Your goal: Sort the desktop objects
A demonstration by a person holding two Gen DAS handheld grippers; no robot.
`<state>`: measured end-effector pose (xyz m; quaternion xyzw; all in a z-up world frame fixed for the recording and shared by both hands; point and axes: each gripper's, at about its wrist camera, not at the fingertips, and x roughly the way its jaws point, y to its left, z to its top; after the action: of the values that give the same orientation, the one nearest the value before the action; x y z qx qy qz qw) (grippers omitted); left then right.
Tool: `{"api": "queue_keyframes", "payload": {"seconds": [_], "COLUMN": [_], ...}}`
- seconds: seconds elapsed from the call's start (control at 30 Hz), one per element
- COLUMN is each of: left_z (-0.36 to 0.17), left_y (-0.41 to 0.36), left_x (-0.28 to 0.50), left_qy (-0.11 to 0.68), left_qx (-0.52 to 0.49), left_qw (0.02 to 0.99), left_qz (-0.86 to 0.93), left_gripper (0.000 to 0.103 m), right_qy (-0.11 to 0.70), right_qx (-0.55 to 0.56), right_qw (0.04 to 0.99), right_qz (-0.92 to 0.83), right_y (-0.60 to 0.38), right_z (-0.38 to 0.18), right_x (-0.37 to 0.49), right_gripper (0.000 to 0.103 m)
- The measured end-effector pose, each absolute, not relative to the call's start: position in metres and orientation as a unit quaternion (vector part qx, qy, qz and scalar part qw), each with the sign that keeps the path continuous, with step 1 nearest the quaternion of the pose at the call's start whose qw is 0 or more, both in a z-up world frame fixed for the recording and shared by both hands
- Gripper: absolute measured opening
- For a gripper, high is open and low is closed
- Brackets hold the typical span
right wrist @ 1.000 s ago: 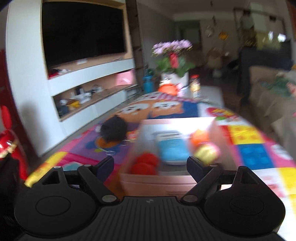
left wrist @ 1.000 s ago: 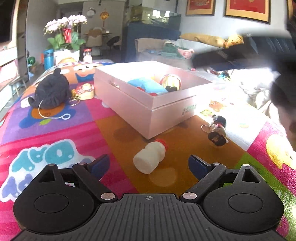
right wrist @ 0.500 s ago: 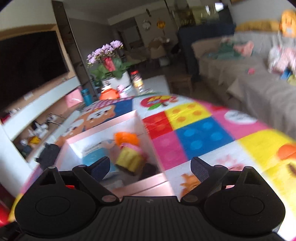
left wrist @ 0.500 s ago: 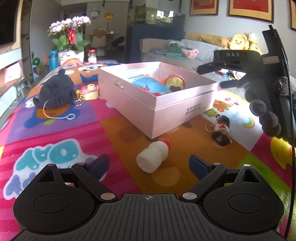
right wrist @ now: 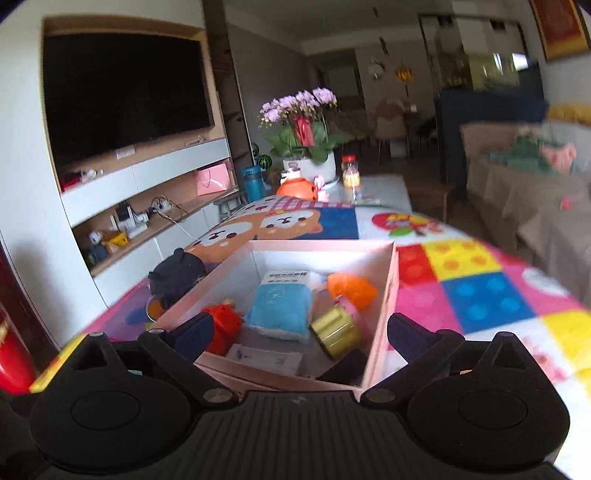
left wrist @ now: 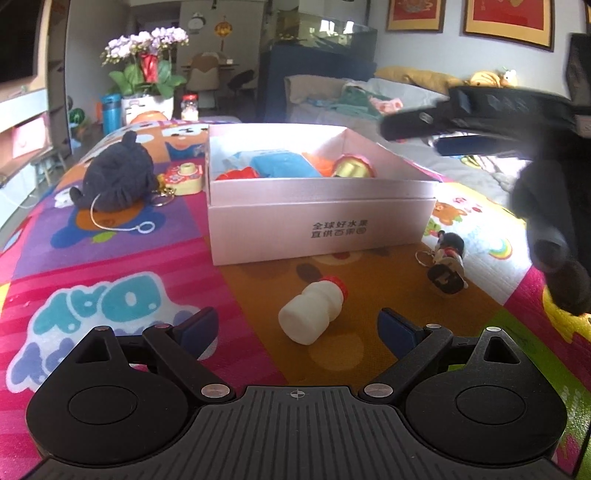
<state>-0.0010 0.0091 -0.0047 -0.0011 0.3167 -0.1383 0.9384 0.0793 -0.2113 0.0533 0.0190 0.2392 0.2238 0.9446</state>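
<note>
White bottle point(left wrist: 312, 311) on its side, just beyond the wide-apart left jaws

A home living room: a large television point(right wrist: 125, 88) set in a wall unit with shelves point(right wrist: 147, 206), a sofa point(left wrist: 369, 92) strewn with cushions and soft toys, potted orchids point(right wrist: 303, 129), framed pictures point(left wrist: 413, 14) on the wall, and a colourful cartoon play mat point(left wrist: 110, 258) underneath.
</note>
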Motion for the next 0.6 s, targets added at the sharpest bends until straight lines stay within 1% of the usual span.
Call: {"api": "queue_keyframes", "payload": {"seconds": [0.1, 0.27, 0.3, 0.47, 0.6], "left_z": [-0.005, -0.004, -0.003, -0.001, 0.007], "left_y": [0.009, 0.009, 0.009, 0.014, 0.022], "left_x": [-0.001, -0.002, -0.002, -0.007, -0.014], "left_qy": [0.316, 0.315, 0.315, 0.340, 0.335], "left_qx": [-0.002, -0.001, 0.000, -0.006, 0.004], "left_qw": [0.939, 0.940, 0.941, 0.933, 0.937], "left_qz": [-0.138, -0.129, -0.127, -0.118, -0.092], "left_gripper": [0.097, 0.097, 0.097, 0.097, 0.098], "right_qy": [0.252, 0.295, 0.299, 0.316, 0.349], "right_qx": [-0.015, -0.085, -0.091, -0.060, -0.035], "right_qw": [0.941, 0.920, 0.917, 0.912, 0.898], "right_qz": [0.223, 0.244, 0.247, 0.256, 0.266], "right_y": [-0.221, -0.227, -0.226, -0.225, -0.223], "right_z": [0.049, 0.017, 0.012, 0.003, -0.002], "right_x": [0.059, 0.035, 0.031, 0.046, 0.048], "right_gripper": [0.101, 0.101, 0.099, 0.098, 0.098]}}
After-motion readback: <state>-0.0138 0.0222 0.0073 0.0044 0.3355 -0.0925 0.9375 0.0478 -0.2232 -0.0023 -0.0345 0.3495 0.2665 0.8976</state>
